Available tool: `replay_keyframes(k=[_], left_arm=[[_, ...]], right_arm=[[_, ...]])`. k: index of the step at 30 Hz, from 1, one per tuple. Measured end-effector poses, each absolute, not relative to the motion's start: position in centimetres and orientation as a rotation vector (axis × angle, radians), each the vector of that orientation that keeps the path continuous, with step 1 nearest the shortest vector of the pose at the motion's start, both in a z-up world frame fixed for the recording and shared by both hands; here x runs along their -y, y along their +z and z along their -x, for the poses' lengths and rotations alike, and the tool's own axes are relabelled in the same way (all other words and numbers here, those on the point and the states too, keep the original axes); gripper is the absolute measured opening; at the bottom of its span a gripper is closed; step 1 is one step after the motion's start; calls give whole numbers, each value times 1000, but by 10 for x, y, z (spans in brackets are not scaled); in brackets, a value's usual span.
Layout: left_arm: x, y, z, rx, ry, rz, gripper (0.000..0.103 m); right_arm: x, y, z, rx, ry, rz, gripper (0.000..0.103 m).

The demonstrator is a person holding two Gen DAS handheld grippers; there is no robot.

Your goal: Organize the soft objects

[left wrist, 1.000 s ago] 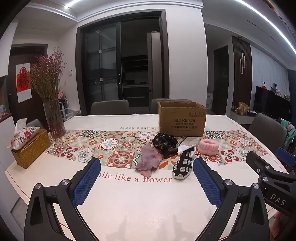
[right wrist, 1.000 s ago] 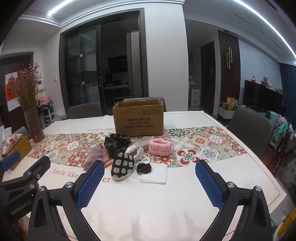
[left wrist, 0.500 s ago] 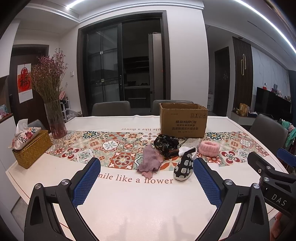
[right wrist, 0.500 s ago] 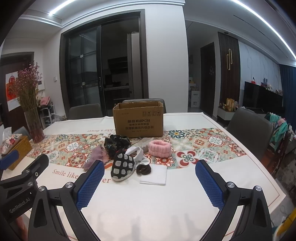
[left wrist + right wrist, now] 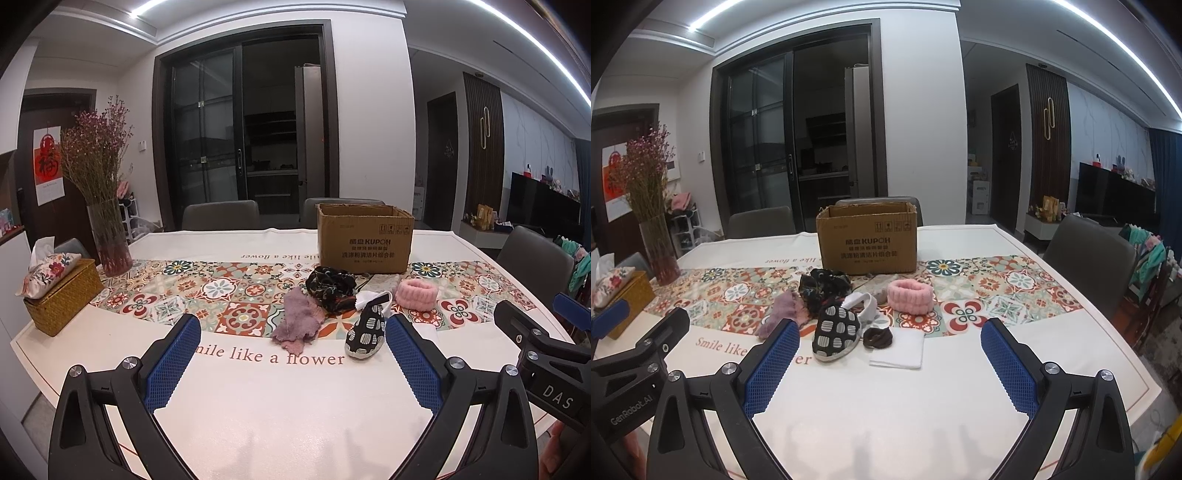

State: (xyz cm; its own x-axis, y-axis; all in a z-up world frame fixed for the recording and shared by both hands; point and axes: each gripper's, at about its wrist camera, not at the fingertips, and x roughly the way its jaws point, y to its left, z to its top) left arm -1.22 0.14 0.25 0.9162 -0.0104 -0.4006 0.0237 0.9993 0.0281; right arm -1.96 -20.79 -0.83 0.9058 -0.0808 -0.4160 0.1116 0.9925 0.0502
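Observation:
Soft items lie bunched on the patterned runner in front of an open cardboard box (image 5: 365, 238) (image 5: 868, 240): a mauve cloth (image 5: 298, 324) (image 5: 783, 310), a dark floral fabric bundle (image 5: 330, 286) (image 5: 823, 284), a black-and-white patterned slipper (image 5: 365, 328) (image 5: 835, 330), a pink fluffy band (image 5: 416, 293) (image 5: 910, 294), a brown hair tie (image 5: 878, 338) and a folded white cloth (image 5: 899, 350). My left gripper (image 5: 291, 350) is open over the near table, short of the pile. My right gripper (image 5: 890, 350) is open too, holding nothing.
A glass vase of dried flowers (image 5: 107, 236) and a woven tissue box (image 5: 61, 291) stand at the table's left. Grey chairs (image 5: 1086, 266) surround the table (image 5: 258, 406). The right gripper's body (image 5: 546, 373) shows at the left wrist view's right edge.
Both grippers have drifted very slightly; the view of the pile shifted a little. Nothing was taken hold of and both stayed open.

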Motion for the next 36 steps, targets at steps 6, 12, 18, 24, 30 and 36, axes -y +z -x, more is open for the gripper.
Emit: replay_keyframes(k=[6, 12, 18, 24, 30, 36], left_arm=[[-1, 3, 13, -412, -20, -34, 102], [-1, 3, 13, -412, -20, -34, 102], [-1, 3, 13, -412, -21, -33, 102], [-3, 3, 14, -411, -21, -31, 102], [-3, 3, 14, -411, -21, -31, 102], [-1, 3, 13, -413, -25, -30, 102]], right_arm=[[208, -8, 20, -425, -100, -72, 100], [208, -8, 19, -426, -100, -72, 100], [208, -8, 20, -425, -100, -72, 100], [208, -8, 20, -425, -100, -71, 100], [208, -7, 20, -424, -100, -71, 100], [209, -7, 19, -423, -101, -70, 100]])
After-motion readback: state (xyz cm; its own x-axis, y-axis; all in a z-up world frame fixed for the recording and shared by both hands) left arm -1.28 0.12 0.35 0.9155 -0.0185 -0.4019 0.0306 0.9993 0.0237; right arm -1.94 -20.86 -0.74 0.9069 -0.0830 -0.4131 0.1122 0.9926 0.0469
